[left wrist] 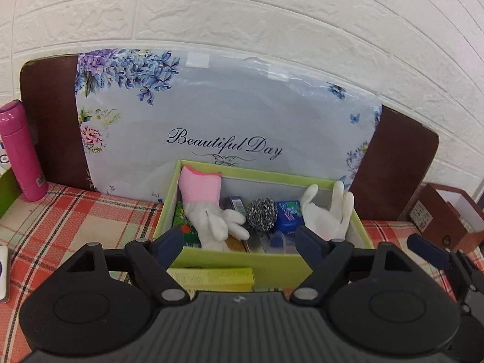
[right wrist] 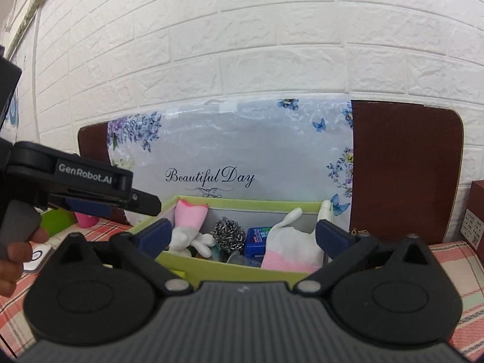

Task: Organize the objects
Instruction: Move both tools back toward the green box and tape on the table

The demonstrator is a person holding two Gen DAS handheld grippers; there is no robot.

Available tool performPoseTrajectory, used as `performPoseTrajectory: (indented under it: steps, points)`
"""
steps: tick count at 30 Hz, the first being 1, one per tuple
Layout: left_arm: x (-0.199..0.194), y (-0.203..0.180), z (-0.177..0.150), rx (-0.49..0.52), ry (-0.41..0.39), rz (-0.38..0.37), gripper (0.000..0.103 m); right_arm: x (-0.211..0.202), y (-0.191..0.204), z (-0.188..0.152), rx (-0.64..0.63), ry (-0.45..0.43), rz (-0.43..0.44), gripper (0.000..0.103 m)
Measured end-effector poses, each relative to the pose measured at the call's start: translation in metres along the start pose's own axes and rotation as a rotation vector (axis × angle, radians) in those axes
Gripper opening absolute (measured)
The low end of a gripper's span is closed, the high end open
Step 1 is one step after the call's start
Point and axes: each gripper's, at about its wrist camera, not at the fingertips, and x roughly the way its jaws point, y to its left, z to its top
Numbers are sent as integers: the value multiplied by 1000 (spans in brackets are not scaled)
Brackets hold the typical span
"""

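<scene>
A light green box (left wrist: pixel 272 264) stands on the plaid table and holds two white and pink gloves (left wrist: pixel 208 211), a steel wool ball (left wrist: pixel 261 213), a blue mint pack (left wrist: pixel 289 214) and other small items. My left gripper (left wrist: pixel 242 246) is open and empty, just in front of the box's near wall. A yellow-green carton (left wrist: pixel 211 278) lies under it, before the box. My right gripper (right wrist: pixel 242 239) is open and empty, over the box's (right wrist: pixel 217 269) near wall, with a glove (right wrist: pixel 290 248), the steel wool (right wrist: pixel 229 233) and the mint pack (right wrist: pixel 255 240) between its fingers.
A floral "Beautiful Day" board (left wrist: pixel 227 115) leans on the white brick wall behind the box. A pink bottle (left wrist: pixel 21 151) stands at the left. A brown box (left wrist: pixel 444 217) is at the right. The left gripper's side (right wrist: pixel 84 187) shows in the right wrist view. A white device (right wrist: pixel 37 257) lies at the left.
</scene>
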Motion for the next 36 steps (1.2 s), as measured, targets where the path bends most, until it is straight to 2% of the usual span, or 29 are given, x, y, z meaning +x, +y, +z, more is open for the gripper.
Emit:
performPoseTrajectory:
  steps: [3,8,13,27,36]
  points:
    - [-17,-8,-20,11,25,5,84,-25,-2,-5,21,-5,-8,103]
    - [-32,-6,-49,-41,69,-19,84,-53,-2,-21,45,15,-14,103]
    - [-39,-5,-70,-36,97,27,84,-69,-3,-37,73,46,-20,103]
    - [-42,17,-107,-86,174,74,84,-75,-1,-69,98,141,-45,103]
    - [-39,43,-138,-152,204,184,84,-70,4,-84,98,193,-40,103]
